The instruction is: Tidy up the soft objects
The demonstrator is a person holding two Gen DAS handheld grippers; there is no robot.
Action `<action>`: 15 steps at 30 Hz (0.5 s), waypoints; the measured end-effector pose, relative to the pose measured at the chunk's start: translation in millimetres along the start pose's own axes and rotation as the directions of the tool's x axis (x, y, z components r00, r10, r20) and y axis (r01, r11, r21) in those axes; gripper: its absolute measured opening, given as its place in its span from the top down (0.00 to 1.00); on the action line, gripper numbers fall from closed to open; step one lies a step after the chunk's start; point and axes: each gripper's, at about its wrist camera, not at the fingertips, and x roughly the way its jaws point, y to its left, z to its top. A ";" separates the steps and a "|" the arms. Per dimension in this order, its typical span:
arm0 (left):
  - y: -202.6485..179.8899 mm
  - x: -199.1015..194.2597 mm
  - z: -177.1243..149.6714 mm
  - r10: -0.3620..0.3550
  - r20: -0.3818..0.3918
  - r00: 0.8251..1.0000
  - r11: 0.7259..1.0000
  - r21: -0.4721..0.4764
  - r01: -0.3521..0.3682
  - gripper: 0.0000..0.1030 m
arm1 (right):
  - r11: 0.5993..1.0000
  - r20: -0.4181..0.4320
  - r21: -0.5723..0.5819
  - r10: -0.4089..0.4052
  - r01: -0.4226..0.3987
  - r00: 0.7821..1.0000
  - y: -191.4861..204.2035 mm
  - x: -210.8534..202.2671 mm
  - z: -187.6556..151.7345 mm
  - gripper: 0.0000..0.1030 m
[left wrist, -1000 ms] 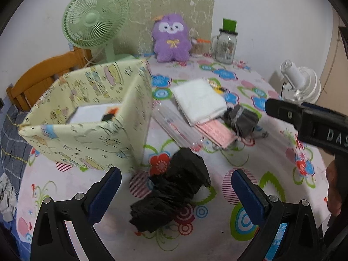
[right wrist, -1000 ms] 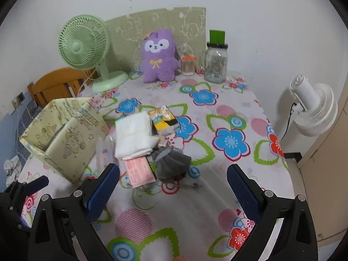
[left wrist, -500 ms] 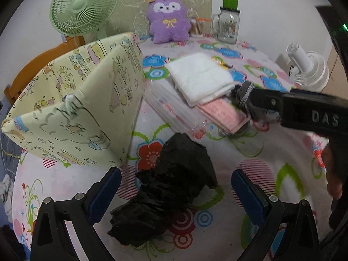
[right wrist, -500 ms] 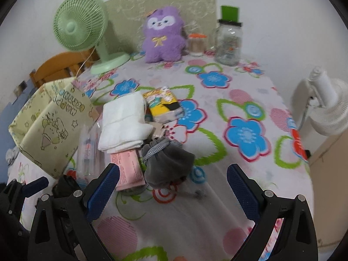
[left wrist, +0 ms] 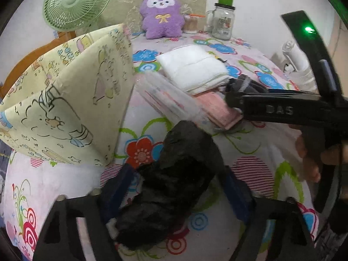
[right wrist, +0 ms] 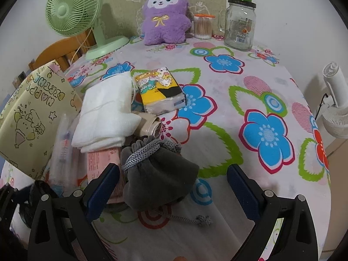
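Two grippers: working over tabletop [right wrist: 250, 82].
Left gripper [left wrist: 177, 192]: closing around black bundle [left wrist: 174, 184].
Right gripper [right wrist: 173, 183]: spread wide, straddling grey pouch [right wrist: 156, 174].

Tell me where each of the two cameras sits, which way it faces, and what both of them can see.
Left wrist: on the left gripper, looking down at a black crumpled bag between its closing jaws; the right gripper's arm and a hand show.
Right wrist: on the right gripper, looking down at a grey drawstring pouch between open jaws.
Shared: purple plush, white cloth, yellow box.
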 end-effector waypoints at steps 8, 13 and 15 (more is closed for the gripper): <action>0.3 -5.1 2.3 -0.024 0.000 1.000 1.000 -0.004 0.024 0.54 | 1.000 0.002 -0.015 0.027 -0.027 1.000 6.8 0.8 2.2 0.03; 1.9 -5.5 2.8 -0.028 -0.003 1.000 1.000 -0.013 0.028 0.55 | 0.999 0.005 -0.036 0.040 -0.040 0.999 14.3 1.4 2.1 0.04; 2.1 -5.5 3.0 -0.028 -0.005 1.000 0.999 -0.016 0.028 0.55 | 0.999 0.007 -0.029 0.039 -0.039 0.999 13.8 1.1 1.8 0.05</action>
